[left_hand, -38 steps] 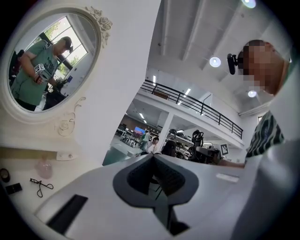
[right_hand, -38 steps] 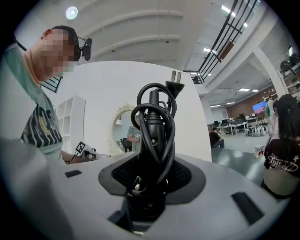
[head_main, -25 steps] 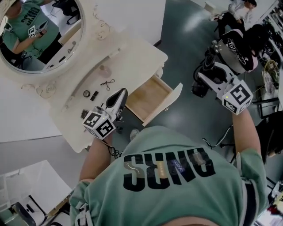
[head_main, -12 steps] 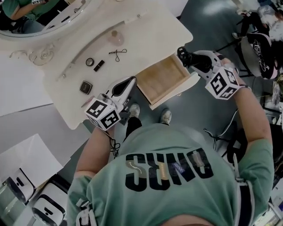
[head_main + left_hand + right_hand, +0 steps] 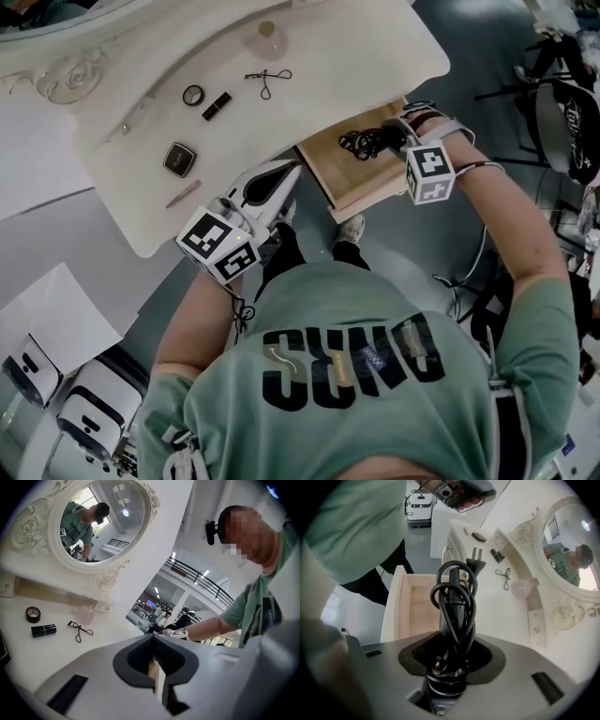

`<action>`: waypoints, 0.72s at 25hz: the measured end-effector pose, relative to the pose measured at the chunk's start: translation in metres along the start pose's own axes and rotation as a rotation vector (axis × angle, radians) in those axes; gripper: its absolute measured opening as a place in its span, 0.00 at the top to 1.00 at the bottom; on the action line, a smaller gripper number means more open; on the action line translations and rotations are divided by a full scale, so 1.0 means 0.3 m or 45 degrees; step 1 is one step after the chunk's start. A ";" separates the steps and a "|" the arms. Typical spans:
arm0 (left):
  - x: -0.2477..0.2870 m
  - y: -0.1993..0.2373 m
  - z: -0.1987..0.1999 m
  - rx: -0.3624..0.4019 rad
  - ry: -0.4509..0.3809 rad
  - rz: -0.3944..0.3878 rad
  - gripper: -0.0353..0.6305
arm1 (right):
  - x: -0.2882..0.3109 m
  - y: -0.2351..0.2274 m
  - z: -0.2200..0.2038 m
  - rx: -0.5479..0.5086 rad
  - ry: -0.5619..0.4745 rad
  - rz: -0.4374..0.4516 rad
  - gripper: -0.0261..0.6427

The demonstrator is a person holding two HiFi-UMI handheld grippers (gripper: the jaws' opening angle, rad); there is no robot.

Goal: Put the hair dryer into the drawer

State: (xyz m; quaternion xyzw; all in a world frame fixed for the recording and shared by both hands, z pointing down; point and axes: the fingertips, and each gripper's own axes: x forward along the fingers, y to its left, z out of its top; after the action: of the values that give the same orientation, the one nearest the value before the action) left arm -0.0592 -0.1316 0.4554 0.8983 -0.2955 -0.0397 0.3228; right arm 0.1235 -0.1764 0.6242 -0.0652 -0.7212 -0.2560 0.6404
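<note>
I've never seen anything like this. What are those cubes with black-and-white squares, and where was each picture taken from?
There is no robot here. A person holds a clamp-like tool, called a gripper, in each hand, and the patterned cubes are parts of those tools. One picture looks down from a camera on the person's head. The other two come from cameras riding on the grippers, each looking along its own jaws. The left gripper is shut and empty, near the front of the white dressing table. The right gripper clamps a black hair dryer, its cord wound round it, over the open wooden drawer. On the tabletop lie an eyelash curler, a lipstick, a small ring and a dark compact.
</note>
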 end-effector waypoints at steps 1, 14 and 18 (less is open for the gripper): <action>-0.004 0.005 -0.006 -0.001 0.004 -0.002 0.94 | 0.041 0.012 0.001 -0.031 0.023 0.021 0.73; -0.047 0.053 -0.077 -0.049 0.040 -0.011 0.94 | 0.418 0.156 0.042 -0.279 0.234 0.199 0.73; -0.056 0.063 -0.083 -0.056 0.047 -0.008 0.94 | 0.462 0.185 0.055 -0.290 0.231 0.221 0.73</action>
State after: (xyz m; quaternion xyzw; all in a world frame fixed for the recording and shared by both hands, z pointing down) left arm -0.0759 -0.1201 0.4843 0.8925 -0.2856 -0.0306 0.3477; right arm 0.1083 -0.1536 0.7719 -0.1760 -0.6183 -0.2847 0.7111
